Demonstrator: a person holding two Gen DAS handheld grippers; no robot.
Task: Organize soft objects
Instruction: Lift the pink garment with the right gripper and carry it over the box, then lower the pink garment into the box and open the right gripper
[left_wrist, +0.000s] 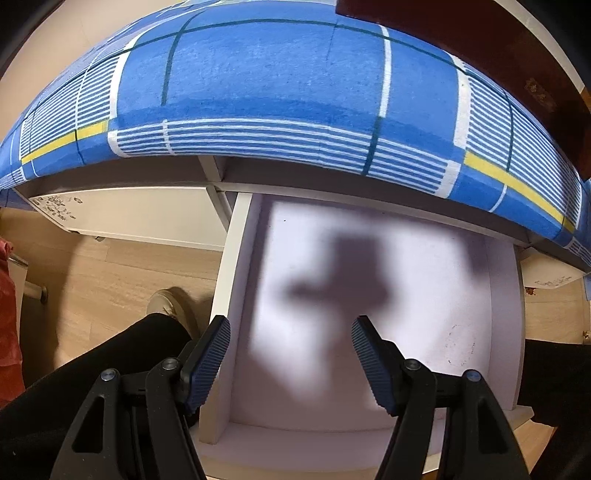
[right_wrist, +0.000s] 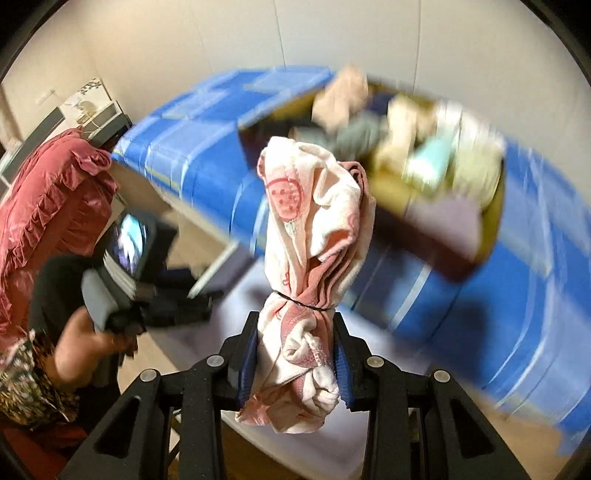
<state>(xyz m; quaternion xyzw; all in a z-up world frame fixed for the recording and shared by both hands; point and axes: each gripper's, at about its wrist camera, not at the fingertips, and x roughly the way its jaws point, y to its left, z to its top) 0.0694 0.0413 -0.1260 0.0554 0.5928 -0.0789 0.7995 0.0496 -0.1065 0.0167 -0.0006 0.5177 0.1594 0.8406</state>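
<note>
Towel bundle (right_wrist: 314, 236), tied with a thin band and clamped mid-frame in the right gripper (right_wrist: 293, 363), should go down gently into the white drawer (left_wrist: 369, 369) beneath the left gripper (left_wrist: 291, 358), whose jaws stand apart and hold nothing.

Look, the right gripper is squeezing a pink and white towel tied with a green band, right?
Almost. The right wrist view shows the band around the towel is black, not green. The right gripper is indeed squeezing that pink and white towel.

We see a bed (left_wrist: 280, 85) in blue plaid sheeting, wooden floor (left_wrist: 122, 266), and a red ruffled cushion (right_wrist: 55, 195).
</note>
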